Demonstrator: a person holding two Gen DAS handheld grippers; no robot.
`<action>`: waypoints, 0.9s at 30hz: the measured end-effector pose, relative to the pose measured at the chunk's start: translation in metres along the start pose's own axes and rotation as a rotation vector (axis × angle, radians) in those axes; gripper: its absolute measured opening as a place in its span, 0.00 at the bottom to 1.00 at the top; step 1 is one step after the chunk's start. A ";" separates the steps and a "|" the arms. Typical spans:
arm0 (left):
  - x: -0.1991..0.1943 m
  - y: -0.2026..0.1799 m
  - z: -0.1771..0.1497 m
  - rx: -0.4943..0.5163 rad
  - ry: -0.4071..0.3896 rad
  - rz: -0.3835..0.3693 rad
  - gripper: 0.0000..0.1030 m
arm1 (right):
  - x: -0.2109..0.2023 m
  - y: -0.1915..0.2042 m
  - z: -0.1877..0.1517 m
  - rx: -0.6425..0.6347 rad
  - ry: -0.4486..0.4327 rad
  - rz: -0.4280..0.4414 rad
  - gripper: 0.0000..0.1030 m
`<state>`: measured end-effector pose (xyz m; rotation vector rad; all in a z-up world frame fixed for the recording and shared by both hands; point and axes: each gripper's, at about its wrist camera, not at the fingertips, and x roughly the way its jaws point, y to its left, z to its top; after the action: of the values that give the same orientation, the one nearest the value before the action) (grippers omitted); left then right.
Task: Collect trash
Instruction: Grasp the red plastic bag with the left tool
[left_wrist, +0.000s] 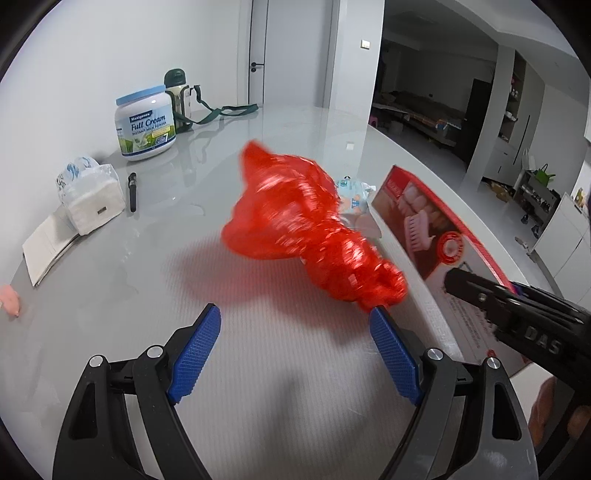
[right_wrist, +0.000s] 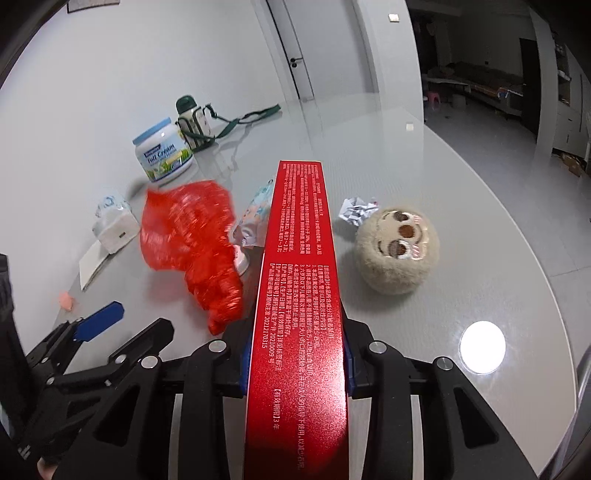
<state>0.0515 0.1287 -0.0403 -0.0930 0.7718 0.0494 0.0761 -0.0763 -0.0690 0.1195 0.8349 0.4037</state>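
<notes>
Left gripper (left_wrist: 295, 321): jaws gaping wide, holding nothing.
Right gripper (right_wrist: 295, 363): clamping the red box (right_wrist: 297, 295).
Red bag (left_wrist: 314, 236): blurring above mid-table (left_wrist: 258, 369), beside the box.

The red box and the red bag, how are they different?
The red box is stiff, long and printed with writing; the red bag is crinkly and bunched. The right hand-held gripper clamps the box, while the bag sits unheld beside the open left hand-held gripper. Both are shiny red.

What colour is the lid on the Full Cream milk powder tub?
Light blue; the tub's lid shows best in the left wrist view.
</notes>
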 end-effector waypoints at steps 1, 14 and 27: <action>0.000 0.000 0.000 -0.005 0.003 -0.004 0.79 | -0.006 -0.003 -0.002 0.007 -0.012 -0.003 0.33; 0.000 -0.012 0.004 -0.065 0.008 -0.009 0.79 | -0.071 -0.037 -0.031 0.054 -0.121 -0.064 0.33; 0.041 -0.034 0.021 -0.121 0.066 0.065 0.81 | -0.099 -0.080 -0.054 0.134 -0.170 -0.068 0.33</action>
<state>0.0981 0.0971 -0.0516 -0.1852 0.8379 0.1552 0.0009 -0.1916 -0.0567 0.2462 0.6958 0.2698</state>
